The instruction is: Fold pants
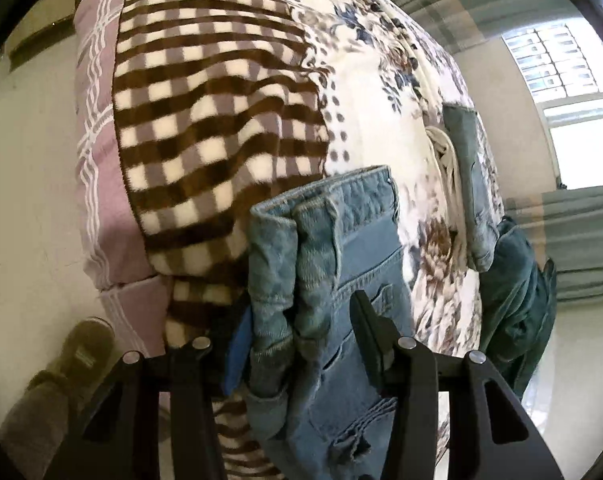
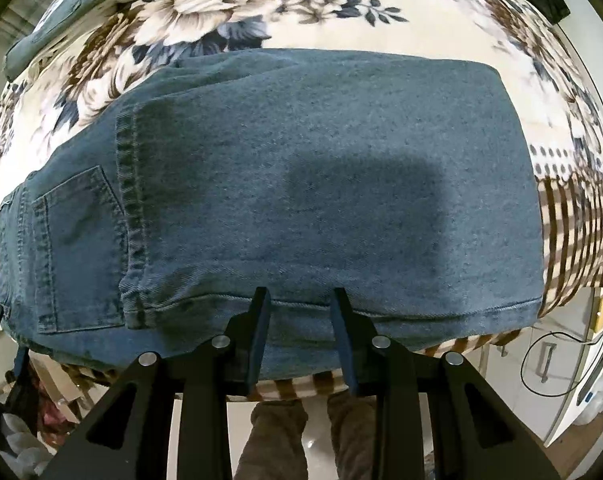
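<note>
Blue denim pants (image 2: 301, 184) lie folded on a bed, back pocket at the left, hem edge nearest me. My right gripper (image 2: 301, 312) is open, its fingertips at the hem edge, nothing between them. In the left wrist view the waistband end of the pants (image 1: 325, 264) is bunched up between the fingers of my left gripper (image 1: 301, 320). The right finger (image 1: 367, 328) shows against the denim; the left one is mostly hidden behind the cloth. The left gripper is shut on the pants.
The bed carries a floral blanket (image 2: 285, 12) and a brown checked blanket (image 1: 205, 120). Other denim garments (image 1: 469, 184) and a dark green garment (image 1: 517, 288) lie at the bed's far edge. The person's foot (image 1: 77, 352) stands on the floor. A window (image 1: 573, 120) is at right.
</note>
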Available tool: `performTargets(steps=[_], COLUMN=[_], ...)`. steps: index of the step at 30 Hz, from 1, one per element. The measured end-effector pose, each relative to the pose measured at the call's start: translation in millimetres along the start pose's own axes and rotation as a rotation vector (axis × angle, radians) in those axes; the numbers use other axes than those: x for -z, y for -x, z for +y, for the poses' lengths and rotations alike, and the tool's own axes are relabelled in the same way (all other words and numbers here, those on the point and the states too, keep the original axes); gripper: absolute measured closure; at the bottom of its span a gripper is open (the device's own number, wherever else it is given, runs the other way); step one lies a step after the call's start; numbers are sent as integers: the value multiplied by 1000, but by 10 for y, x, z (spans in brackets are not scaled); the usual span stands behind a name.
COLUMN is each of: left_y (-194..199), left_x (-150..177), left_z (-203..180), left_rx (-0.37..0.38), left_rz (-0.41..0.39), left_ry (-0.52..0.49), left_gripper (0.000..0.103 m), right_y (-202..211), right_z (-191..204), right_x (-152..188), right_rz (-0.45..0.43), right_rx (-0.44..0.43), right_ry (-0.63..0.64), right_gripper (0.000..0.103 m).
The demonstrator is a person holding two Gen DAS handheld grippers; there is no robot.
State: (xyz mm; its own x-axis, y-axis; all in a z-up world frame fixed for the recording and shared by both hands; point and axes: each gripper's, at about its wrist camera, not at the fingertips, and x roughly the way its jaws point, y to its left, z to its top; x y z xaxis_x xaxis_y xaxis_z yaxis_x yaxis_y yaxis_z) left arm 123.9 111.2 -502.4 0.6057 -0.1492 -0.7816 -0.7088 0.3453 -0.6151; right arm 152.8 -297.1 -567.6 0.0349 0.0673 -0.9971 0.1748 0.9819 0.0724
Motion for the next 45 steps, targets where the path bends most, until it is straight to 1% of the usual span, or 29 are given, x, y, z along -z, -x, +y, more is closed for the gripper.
performTargets(steps=[4,6,10,12,15,16,17,18,20,23,28,30,31,33,37,38,39,40,41,42,44,45], left_y=[-18,-87,-348,-494,-597,-580,-541,-477,-327,-152,118,222,274,344,422,432,425,401,368,316,136,69], left_x=[12,-28,-163,-194,-183,-170,-150,-122,-47,37,219,368,466,628,1172,1408,1536,1794,1964,2141,2616,2779], left_z=[-27,-10,80,63,37,41,39,28,-32,-244,-778,-1021,-1142,-1314,-1782,-1927,-2007,-2137,-2199,-2263,-2406,-2441], left_rx=[4,-14,-23,-33,-55,-55,-56,-58,-40,0,70,90,113,135,193,215,226,241,255,265,273,273], left_rz=[-2,-8,-6,11,1,-9,-22,-38,-69,-86,-90,-97,-95,-96,-51,-33,-18,6,30,66,158,184], left_ry=[-11,-11,32,26,5,10,13,4,-33,-115,-300,-383,-426,-485,-673,-738,-774,-841,-877,-915,-1005,-1036], left_gripper=[59,59,59,56,56,61,73,78,85,88,90,90,90,90,90,90,90,90,90,91,91,91], right_y=[-30,-42,-69,-91,-104,-101,-95,-96,-102,-85,-15,31,60,115,244,278,301,321,347,359,369,369], right_z=[14,10,9,5,13,14,10,-3,-33,-89,-213,-312,-372,-496,-878,-1027,-1157,-1308,-1506,-1661,-1987,-2177], right_x=[-14,-33,-56,-76,-92,-96,-102,-109,-131,-157,-146,-149,-152,-145,-133,-126,-122,-124,-111,-97,-52,-20], right_rz=[4,6,7,12,15,13,10,9,8,4,-9,-17,-21,-32,-61,-68,-73,-76,-79,-80,-80,-80], right_rx=[-3,-5,-3,-1,-1,0,0,-1,-7,-15,-24,-29,-34,-40,-47,-46,-46,-44,-36,-30,-13,0], right_ry=[-7,-11,-2,2,4,5,4,2,-3,-9,-28,-42,-51,-69,-117,-137,-159,-178,-208,-231,-275,-300], right_gripper=[69,69,69,69,69,69,69,69,69,69,69,69,69,69,70,70,70,70,70,70,70,70])
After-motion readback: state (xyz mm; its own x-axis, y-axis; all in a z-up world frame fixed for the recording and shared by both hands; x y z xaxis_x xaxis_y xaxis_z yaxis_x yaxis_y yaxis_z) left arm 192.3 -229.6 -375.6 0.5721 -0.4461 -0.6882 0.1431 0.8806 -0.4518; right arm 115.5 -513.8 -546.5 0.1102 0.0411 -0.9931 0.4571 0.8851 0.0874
